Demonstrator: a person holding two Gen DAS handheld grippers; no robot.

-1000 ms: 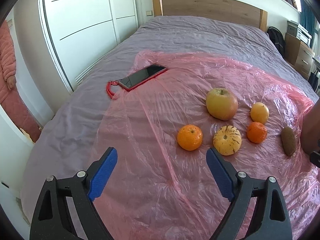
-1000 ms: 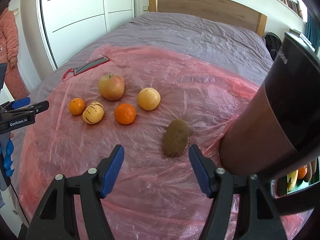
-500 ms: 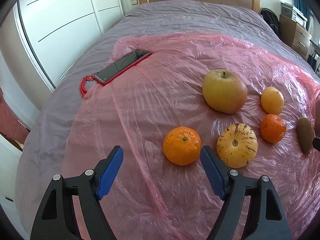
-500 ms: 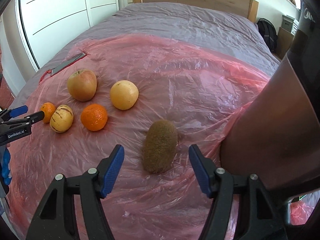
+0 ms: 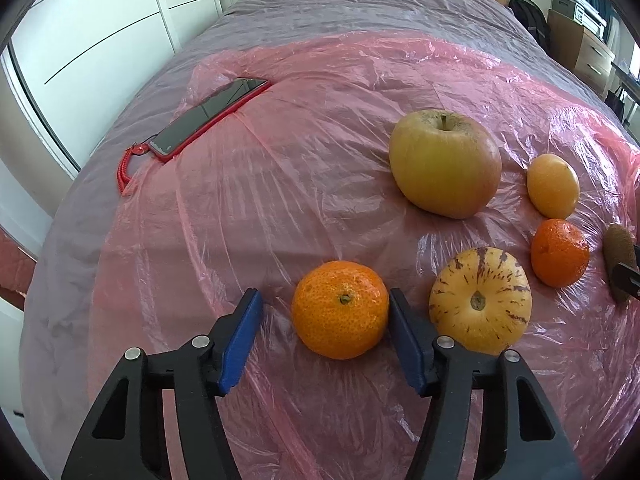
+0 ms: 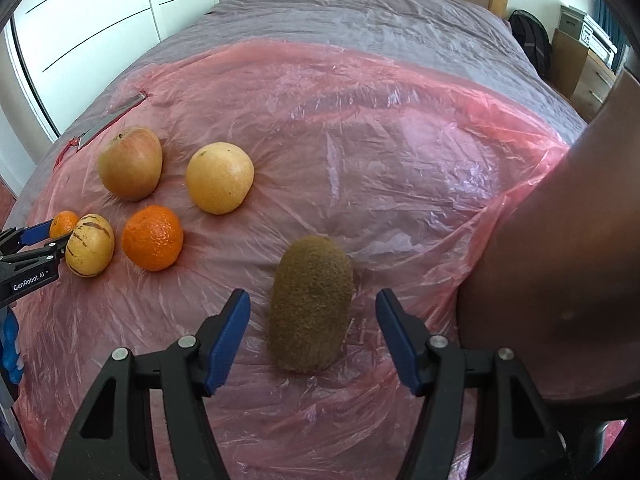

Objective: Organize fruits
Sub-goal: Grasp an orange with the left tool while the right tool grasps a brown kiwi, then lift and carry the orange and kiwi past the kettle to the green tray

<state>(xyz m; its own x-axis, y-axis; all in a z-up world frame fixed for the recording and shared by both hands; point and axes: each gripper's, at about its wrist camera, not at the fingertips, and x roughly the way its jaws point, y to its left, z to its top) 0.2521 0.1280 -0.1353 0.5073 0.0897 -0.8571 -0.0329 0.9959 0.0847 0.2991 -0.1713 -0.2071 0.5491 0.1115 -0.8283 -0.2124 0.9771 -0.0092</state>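
Observation:
Several fruits lie on a pink plastic sheet [image 5: 300, 200] on a bed. My left gripper [image 5: 324, 316] is open around an orange tangerine [image 5: 340, 310]; its right pad touches the fruit, the left pad stands apart. Beside it lie a striped yellow melon [image 5: 480, 300], a second tangerine [image 5: 559, 258], a large apple [image 5: 444, 170] and a yellow citrus [image 5: 553, 186]. My right gripper [image 6: 314, 318] is open, its fingers either side of a brown kiwi [image 6: 312, 304] without touching it. The left gripper also shows in the right wrist view [image 6: 36, 242].
A phone in a red case [image 5: 208, 118] with a red cord lies at the sheet's far left edge. A large dark brown cylinder [image 6: 560, 260] stands close on the right of the kiwi. White wardrobe doors [image 5: 100, 40] run along the bed's left side.
Both grippers have moved forward and down. The left now has the tangerine between its fingers, the right has the kiwi between its fingers. The left jaws have narrowed somewhat.

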